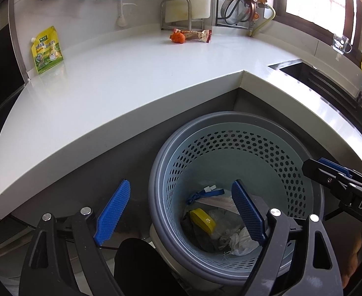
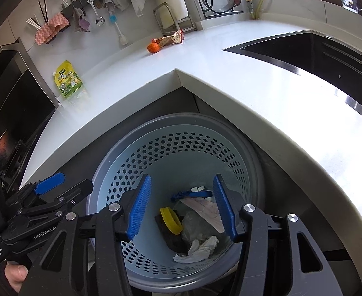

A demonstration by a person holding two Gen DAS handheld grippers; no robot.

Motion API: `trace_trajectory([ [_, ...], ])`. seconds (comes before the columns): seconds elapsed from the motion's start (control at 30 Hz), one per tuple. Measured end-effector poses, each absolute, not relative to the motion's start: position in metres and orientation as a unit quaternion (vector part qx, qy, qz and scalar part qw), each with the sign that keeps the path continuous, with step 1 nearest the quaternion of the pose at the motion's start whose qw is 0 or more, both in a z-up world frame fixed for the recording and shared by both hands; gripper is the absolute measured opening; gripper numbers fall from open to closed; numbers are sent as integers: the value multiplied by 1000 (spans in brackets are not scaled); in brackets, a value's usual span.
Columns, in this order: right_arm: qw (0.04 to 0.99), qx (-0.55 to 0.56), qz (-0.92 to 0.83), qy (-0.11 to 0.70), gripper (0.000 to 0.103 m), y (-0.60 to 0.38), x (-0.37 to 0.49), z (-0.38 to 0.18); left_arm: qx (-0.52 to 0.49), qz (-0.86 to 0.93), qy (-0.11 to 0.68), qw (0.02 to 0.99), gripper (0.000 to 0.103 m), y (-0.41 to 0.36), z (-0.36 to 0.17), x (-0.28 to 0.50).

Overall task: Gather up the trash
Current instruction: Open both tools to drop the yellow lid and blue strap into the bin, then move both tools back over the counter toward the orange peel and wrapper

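Note:
A grey perforated trash bin (image 1: 230,148) (image 2: 181,145) stands on the floor below the counter corner. It holds a yellow lid (image 1: 203,219) (image 2: 171,220), crumpled tissue (image 1: 242,243) (image 2: 200,246) and plastic wrap. My left gripper (image 1: 181,212) is open and empty over the bin's left rim. My right gripper (image 2: 183,207) is open and empty above the bin's middle. On the white counter (image 1: 131,81) (image 2: 230,56) lie a yellow-green pouch (image 1: 46,50) (image 2: 68,80), an orange peel (image 1: 177,37) (image 2: 153,47) and a snack wrapper (image 1: 198,35) (image 2: 172,38).
A dark sink (image 1: 311,74) (image 2: 316,49) is set in the counter at the right. A metal rack (image 1: 178,14) (image 2: 171,19) and a dish rack stand against the back wall. Cloths and utensils hang on the wall. A dark oven (image 2: 13,98) stands at the left.

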State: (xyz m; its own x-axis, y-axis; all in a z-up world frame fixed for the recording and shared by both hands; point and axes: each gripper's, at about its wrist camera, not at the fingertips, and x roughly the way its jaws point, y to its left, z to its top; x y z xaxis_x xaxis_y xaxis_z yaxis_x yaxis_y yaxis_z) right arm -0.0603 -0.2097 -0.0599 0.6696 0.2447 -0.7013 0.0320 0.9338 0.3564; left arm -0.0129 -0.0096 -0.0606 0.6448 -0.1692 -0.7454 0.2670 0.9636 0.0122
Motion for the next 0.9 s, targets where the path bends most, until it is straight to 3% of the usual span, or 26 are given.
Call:
trace_trajectory([
  [0.57, 902, 160, 58, 397, 51, -208, -57, -51, 50, -118, 399, 908, 84, 0, -57, -1],
  [0.9, 931, 125, 28, 341, 51, -265, -99, 59, 34, -139, 394, 908, 84, -2, -44, 11],
])
